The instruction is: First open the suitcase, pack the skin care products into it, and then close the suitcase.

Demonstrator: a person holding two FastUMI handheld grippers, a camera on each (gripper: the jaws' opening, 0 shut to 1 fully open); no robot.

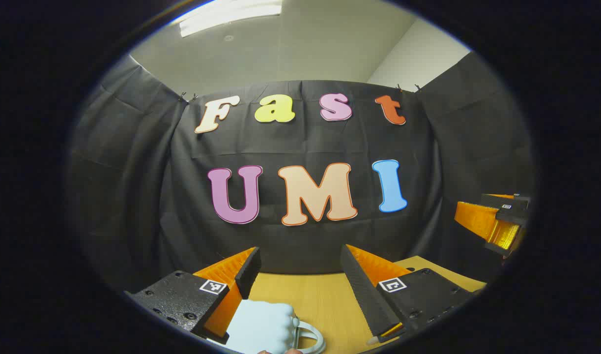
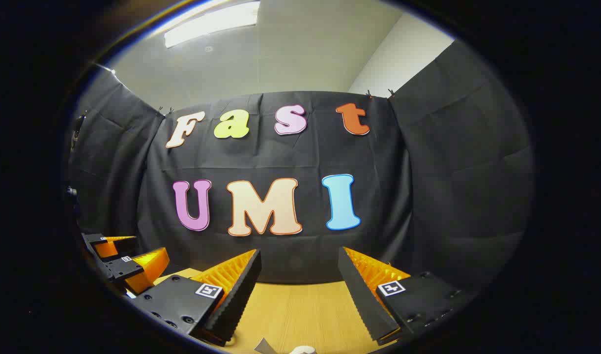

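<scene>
Here, both grippers, left (image 1: pixel 300 268) and right (image 2: pixel 299 270), are held apart over the table (image 2: pixel 300 305); a pale item (image 1: pixel 261 324), possibly a suitcase, is seen below.

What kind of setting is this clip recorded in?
Likely an indoor recording booth: black cloth wall draped behind a wooden table, a ceiling light above, and the open left gripper and right gripper raised over the table.
</scene>
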